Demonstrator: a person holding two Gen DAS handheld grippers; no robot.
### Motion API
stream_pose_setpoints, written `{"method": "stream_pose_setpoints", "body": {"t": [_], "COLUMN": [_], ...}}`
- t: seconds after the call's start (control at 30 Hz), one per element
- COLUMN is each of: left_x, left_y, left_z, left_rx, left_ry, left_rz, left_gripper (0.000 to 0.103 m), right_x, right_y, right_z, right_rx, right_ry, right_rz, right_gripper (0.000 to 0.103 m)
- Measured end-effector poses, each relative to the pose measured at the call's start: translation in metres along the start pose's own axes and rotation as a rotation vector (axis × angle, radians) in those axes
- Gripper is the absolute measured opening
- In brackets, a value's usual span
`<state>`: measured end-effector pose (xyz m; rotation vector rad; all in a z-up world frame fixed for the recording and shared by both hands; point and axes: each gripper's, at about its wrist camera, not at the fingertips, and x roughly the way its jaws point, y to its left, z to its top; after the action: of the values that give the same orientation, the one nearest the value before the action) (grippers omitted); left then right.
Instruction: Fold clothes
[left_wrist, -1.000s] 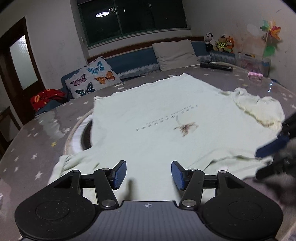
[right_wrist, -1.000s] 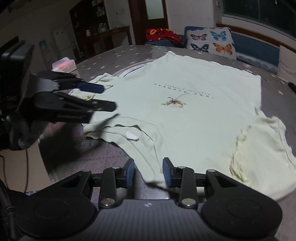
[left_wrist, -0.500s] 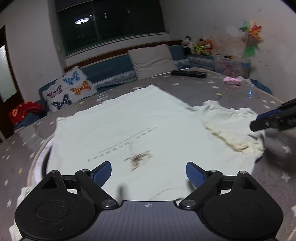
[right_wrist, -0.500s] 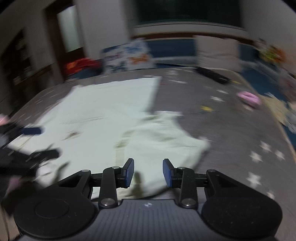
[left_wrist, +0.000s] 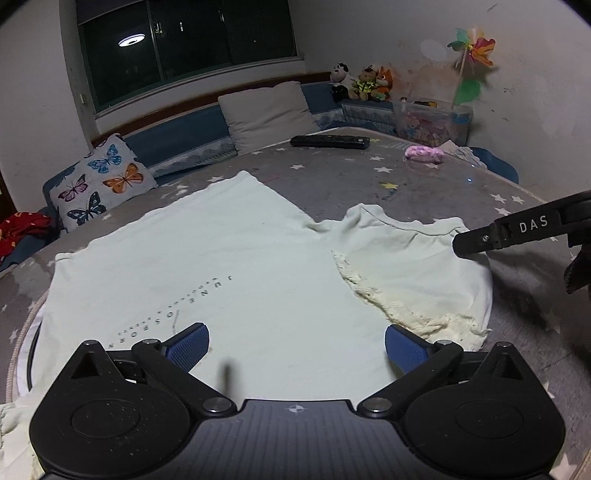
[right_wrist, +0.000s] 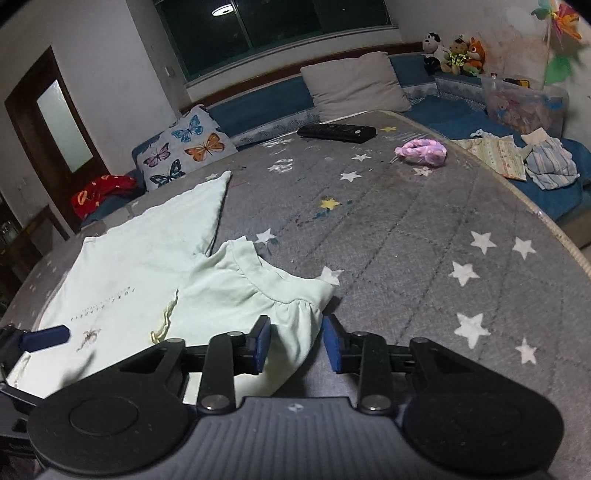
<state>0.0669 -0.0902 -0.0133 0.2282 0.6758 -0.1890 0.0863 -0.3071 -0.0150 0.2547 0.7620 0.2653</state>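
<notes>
Currently the pale green T-shirt (left_wrist: 229, 258) lies spread print side up on the grey star-patterned mattress (right_wrist: 424, 240), its body flat and one sleeve (right_wrist: 258, 295) folded out toward the right side.

Left gripper (left_wrist: 297, 345): jaws opening, spread wide, both blue pads (left_wrist: 186, 345) hovering over the lower part of the shirt body with only flat fabric below the gap; nothing pinched.

Right gripper (right_wrist: 295, 343): jaws closing. The sleeve's outer edge runs down into the gap between the blue pads. The left pad (right_wrist: 263, 341) looks to be against the cloth; the right pad appears just clear of it, though the view here is dim, so contact is not certain. Not yet clamped, as far as can be seen. In the left wrist view one black finger of this gripper (left_wrist: 480, 242) reaches in from the right edge, over the sleeve's far corner.

Surroundings: black remote (right_wrist: 336, 132) and pink bundle (right_wrist: 421, 152) sit well apart from the shirt on the far part of the mattress. Butterfly pillow (left_wrist: 99, 181) and grey pillow (left_wrist: 269, 114) rest against the blue bench under the window
</notes>
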Motion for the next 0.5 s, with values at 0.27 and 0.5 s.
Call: {"method": "stream_pose_setpoints", "body": {"t": [0.27,0.5], "left_x": [0.009,0.014], "left_y": [-0.006,-0.013], "left_z": [0.002,0.004], "left_rx": [-0.009,-0.001], "left_ry": [0.015,0.028], "left_rz": [-0.021,-0.039], "left_gripper": [0.103,0.103], "right_x": [0.0,-0.008], "right_y": [-0.005,-0.011], "right_z": [0.0,0.004], "right_rx": [0.033,0.099], "right_ry": [-0.011,-0.03], "right_rz": [0.011,0.085], "right_gripper": [0.014,0.003]}}
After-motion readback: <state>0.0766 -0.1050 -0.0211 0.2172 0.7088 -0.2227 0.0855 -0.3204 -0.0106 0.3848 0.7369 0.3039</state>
